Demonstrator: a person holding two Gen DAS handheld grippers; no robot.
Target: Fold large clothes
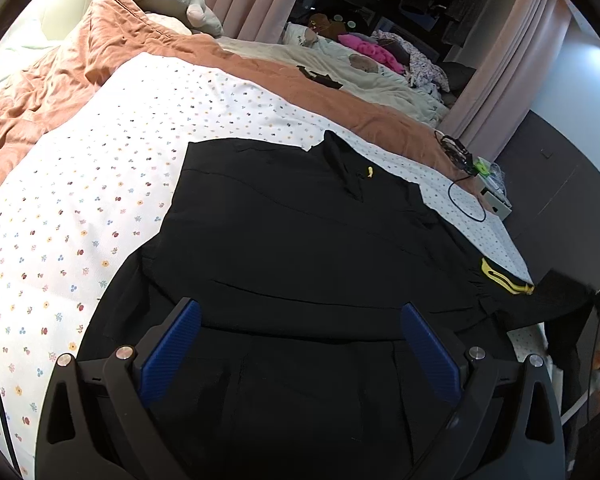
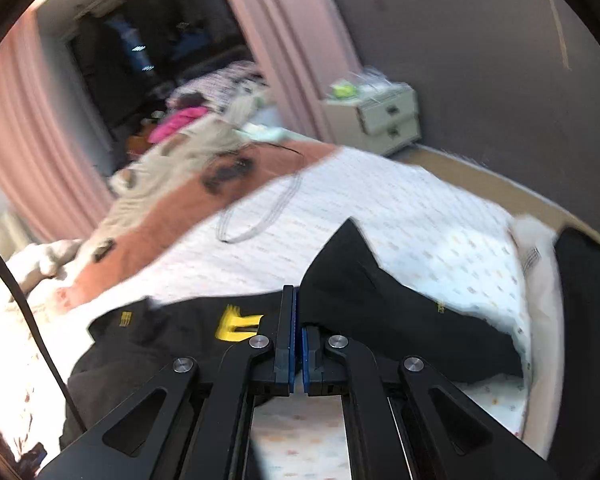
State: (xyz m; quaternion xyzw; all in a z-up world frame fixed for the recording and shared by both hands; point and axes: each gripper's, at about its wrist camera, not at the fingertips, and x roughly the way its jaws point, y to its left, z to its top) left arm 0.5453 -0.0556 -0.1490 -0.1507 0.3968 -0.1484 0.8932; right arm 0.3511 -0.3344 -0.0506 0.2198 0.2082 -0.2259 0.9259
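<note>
Right claw (image 2: 297, 320) pinches our black jacket (image 1: 300, 240); left claw (image 1: 300, 344) gapes wide; folding on the bed (image 1: 100, 200) looks barely begun.

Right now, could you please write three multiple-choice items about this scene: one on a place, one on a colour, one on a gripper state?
1. The black garment lies on:
A. a floral sheet
B. a wooden floor
C. a chair

2. The logo on the garment is:
A. red
B. yellow
C. green

3. The right gripper is:
A. wide open
B. out of view
C. shut on black cloth

Answers: 1 A, the floral sheet surrounds it; 2 B, plainly yellow print; 3 C, its blue pads pinch a raised fold. The left gripper is open.
</note>
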